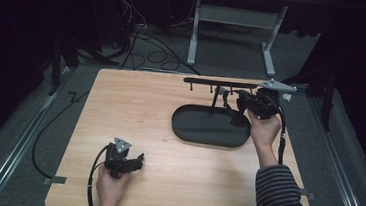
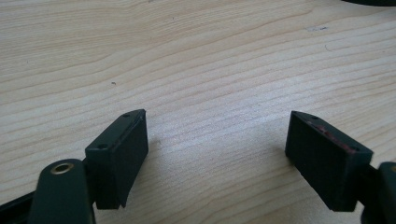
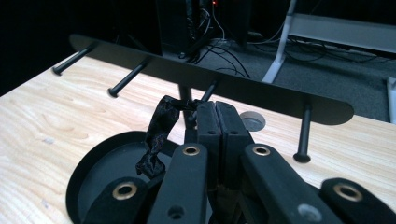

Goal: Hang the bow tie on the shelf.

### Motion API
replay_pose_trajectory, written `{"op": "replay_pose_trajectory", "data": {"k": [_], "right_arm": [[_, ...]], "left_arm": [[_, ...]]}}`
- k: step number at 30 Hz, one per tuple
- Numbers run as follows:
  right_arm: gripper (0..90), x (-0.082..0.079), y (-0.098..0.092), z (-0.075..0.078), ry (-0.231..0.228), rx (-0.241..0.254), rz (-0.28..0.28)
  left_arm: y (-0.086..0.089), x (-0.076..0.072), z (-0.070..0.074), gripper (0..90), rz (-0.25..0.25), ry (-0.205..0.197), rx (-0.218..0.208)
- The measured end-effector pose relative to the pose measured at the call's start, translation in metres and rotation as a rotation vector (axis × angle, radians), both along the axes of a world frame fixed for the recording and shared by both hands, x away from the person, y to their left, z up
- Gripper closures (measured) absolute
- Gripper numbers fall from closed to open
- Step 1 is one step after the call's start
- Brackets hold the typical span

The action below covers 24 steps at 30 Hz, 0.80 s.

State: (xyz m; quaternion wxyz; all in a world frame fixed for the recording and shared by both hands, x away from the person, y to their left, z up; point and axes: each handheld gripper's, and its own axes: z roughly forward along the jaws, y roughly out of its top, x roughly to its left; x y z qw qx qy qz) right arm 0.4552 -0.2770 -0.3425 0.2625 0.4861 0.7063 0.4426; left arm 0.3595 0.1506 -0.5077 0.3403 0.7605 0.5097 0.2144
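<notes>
While the left tool [image 1: 138, 160] rests low on the wooden bench [image 1: 135, 109] in the lower left of the high view, its jaws stand wide apart with only bare wood grain between them, as the left gripper view confirms [image 2: 217, 149]. The right tool [image 1: 236, 107] sits at the upper right of the high view, raised above the far end of the black oval tray [image 1: 189, 128]. In the right gripper view its jaws are pressed together [image 3: 217, 116], clamped on the top of a dark strip of fabric [image 3: 159, 135] that hangs down limp at the left of the jaws, over the tray [image 3: 88, 172]. The pinched end lies right at one of the pegs [image 3: 208, 91] of the black hanger rail [image 3: 261, 95], which crosses the upper half of that view on its thin post. Whether the fabric touches the peg cannot be told. The rail [image 1: 220, 82] stands along the bench's far edge, just behind the tray.
</notes>
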Motion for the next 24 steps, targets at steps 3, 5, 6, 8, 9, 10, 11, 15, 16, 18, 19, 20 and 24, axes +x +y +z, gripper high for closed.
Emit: {"op": "replay_pose_trajectory", "data": {"k": [3, 5, 6, 8, 9, 10, 11, 15, 16, 18, 19, 20, 24], "right_arm": [[90.0, 0.004, 0.000, 0.000, 0.004, 0.011, -0.013], [90.0, 0.010, 0.000, 0.000, 0.015, 0.012, -0.029], [90.0, 0.012, 0.000, -0.001, 0.018, 0.009, -0.032], [90.0, 0.016, 0.000, -0.001, 0.014, 0.005, -0.039], [90.0, 0.017, 0.000, -0.002, 0.018, 0.007, -0.047], [90.0, 0.018, 0.000, -0.002, 0.017, 0.009, -0.050], [90.0, 0.019, 0.000, -0.002, 0.016, 0.008, -0.054], [90.0, 0.022, 0.000, -0.005, 0.028, 0.007, -0.059], [90.0, 0.022, 0.000, -0.006, 0.030, 0.004, -0.057], [90.0, 0.022, 0.001, -0.007, 0.036, 0.002, -0.059], [90.0, 0.022, 0.001, -0.007, 0.034, -0.003, -0.059], [90.0, 0.022, 0.001, -0.008, 0.032, -0.004, -0.060], [89.7, 0.022, 0.001, -0.011, 0.043, -0.012, -0.061]], "left_arm": [[0.000, 0.000, 0.000, 21.5, 0.000, 0.000, 0.000], [0.000, 0.000, 0.000, 21.5, 0.000, 0.000, 0.000], [0.000, 0.000, 0.000, 21.5, 0.000, 0.001, 0.001], [0.000, 0.000, 0.000, 21.5, 0.000, 0.000, 0.000], [0.000, 0.000, 0.000, 21.5, 0.000, 0.000, 0.000], [0.000, 0.000, 0.000, 21.5, 0.001, 0.000, -0.001], [0.000, 0.000, 0.000, 21.5, 0.000, 0.000, 0.000], [0.000, 0.000, 0.000, 21.4, 0.000, 0.000, 0.000], [0.000, 0.000, 0.000, 21.5, 0.000, 0.000, -0.001], [0.000, 0.000, 0.000, 21.5, 0.000, 0.000, 0.000], [0.000, 0.000, 0.000, 21.5, 0.000, 0.000, 0.000], [0.000, 0.000, 0.000, 21.4, 0.000, 0.000, -0.001], [0.000, 0.000, 0.000, 21.5, 0.000, 0.000, -0.001]]}}
